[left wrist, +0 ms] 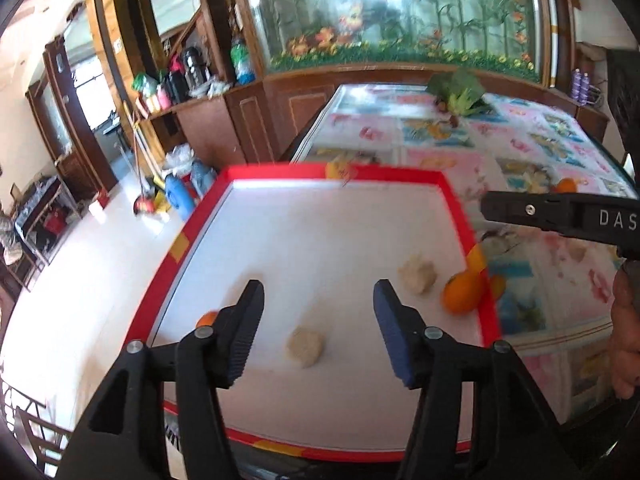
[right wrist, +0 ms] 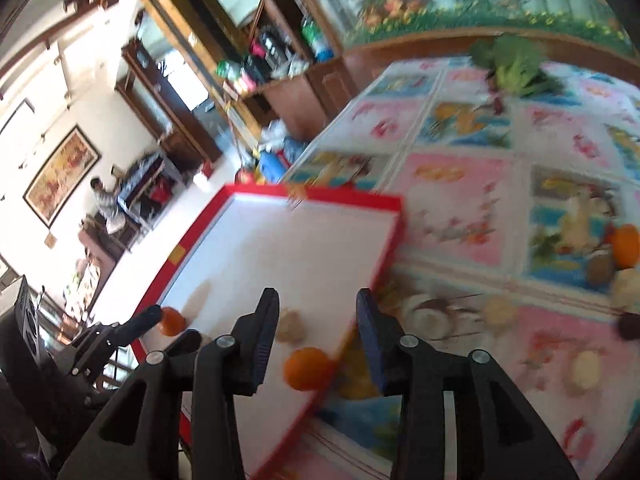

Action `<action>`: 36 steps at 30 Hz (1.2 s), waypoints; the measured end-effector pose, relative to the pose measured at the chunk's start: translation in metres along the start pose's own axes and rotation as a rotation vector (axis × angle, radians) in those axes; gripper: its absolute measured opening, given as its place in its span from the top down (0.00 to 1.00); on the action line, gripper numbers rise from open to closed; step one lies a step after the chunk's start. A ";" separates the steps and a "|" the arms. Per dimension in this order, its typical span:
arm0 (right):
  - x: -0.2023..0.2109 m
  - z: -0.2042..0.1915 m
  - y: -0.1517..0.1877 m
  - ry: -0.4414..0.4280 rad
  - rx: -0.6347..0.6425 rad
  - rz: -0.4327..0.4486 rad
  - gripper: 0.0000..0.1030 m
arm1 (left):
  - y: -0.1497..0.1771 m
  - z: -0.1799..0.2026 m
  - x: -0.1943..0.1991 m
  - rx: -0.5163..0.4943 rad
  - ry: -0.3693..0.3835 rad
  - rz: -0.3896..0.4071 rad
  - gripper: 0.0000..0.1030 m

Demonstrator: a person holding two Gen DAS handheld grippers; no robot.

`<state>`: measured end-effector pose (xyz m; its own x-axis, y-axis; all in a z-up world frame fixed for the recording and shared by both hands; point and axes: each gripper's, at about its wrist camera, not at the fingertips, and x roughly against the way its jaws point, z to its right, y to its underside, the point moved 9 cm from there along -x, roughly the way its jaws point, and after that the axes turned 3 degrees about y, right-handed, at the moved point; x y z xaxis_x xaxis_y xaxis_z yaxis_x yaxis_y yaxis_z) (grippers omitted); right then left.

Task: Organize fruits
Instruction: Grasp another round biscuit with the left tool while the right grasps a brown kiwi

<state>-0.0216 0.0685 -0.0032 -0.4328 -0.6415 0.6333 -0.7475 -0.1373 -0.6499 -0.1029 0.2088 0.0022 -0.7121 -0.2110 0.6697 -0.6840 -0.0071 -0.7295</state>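
A white tray with a red rim (left wrist: 182,248) lies on the table; it also shows in the right wrist view (right wrist: 396,216). In it lie two pale lumpy fruits (left wrist: 305,347) (left wrist: 417,274), an orange (left wrist: 462,292) by the right rim and a small orange (left wrist: 206,319) by the left rim. My left gripper (left wrist: 318,332) is open and empty above the near pale fruit. My right gripper (right wrist: 316,340) is open and empty above the orange (right wrist: 308,368) at the tray's right rim. More fruits (right wrist: 626,244) lie on the cloth to the right.
The table carries a flowered cloth (right wrist: 460,188). A leafy green bunch (left wrist: 460,92) lies at its far end. Loose pale fruits (right wrist: 586,368) and a dark one (right wrist: 630,326) lie on the right. Wooden cabinets (left wrist: 256,120) and floor clutter stand beyond the left edge.
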 end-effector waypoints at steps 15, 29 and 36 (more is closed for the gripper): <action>0.098 0.178 0.034 0.402 -0.104 0.074 0.60 | -0.028 0.194 -0.018 -0.213 0.395 -0.059 0.32; 0.083 0.203 0.039 0.456 -0.119 0.025 0.60 | -0.021 0.258 -0.063 -0.262 0.510 -0.181 0.44; 0.079 0.203 0.038 0.450 -0.130 0.024 0.75 | -0.016 0.270 -0.066 -0.265 0.558 -0.204 0.70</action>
<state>0.0179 -0.1408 -0.0636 -0.6052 -0.2479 0.7565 -0.7788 -0.0122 -0.6271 -0.0022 -0.0407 -0.0684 -0.4905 0.3089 0.8148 -0.7793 0.2628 -0.5688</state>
